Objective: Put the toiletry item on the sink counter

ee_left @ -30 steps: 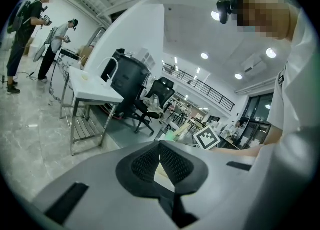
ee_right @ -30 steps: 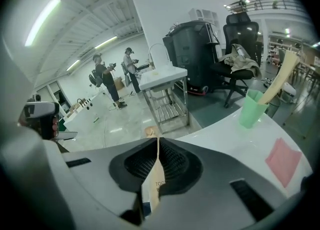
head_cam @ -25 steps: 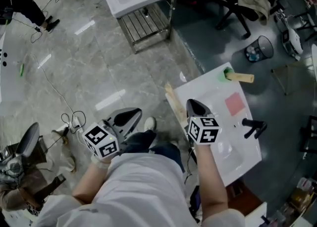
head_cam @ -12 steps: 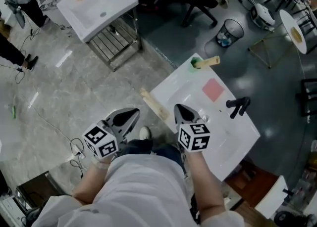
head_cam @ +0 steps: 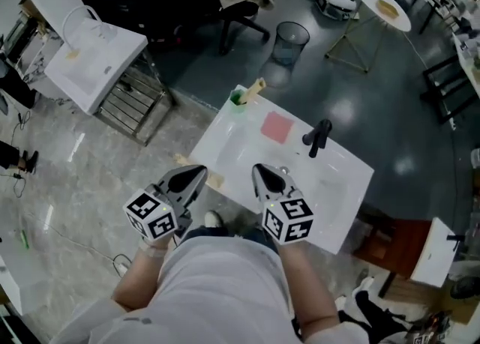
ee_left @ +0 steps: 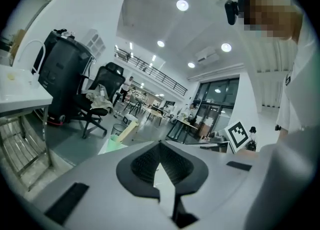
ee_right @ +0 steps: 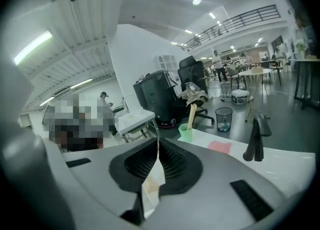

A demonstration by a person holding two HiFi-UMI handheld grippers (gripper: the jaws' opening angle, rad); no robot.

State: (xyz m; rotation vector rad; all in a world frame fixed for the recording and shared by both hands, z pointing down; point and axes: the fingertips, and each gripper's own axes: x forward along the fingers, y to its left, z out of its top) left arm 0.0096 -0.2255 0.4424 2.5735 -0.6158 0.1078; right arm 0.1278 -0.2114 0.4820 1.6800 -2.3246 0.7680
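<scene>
1. My left gripper (head_cam: 193, 174) has its jaws closed tip to tip with nothing between them. It hangs over the floor, just off the near-left edge of the sink counter (head_cam: 341, 185).
2. My right gripper (head_cam: 262, 172) is also closed and empty. Its tips meet above the near edge of the white counter.
3. A pale wooden strip (head_cam: 214, 180) lies by the counter's near-left edge, between my two grippers.
4. Past my right jaws, a black faucet (head_cam: 318, 137) stands upright on the counter's far side.
5. Left of the faucet, a flat pink square (head_cam: 277, 127) lies on the white surface.
6. At the counter's far-left corner sits a green cup (head_cam: 238, 98). The toiletry item (head_cam: 256, 87), a pale beige stick shape, stands tilted inside the cup, well apart from both my grippers.
7. Beyond the counter, on the grey floor, are a mesh waste bin (head_cam: 291, 36) and a black office chair (head_cam: 241, 5) draped with cloth.
</scene>
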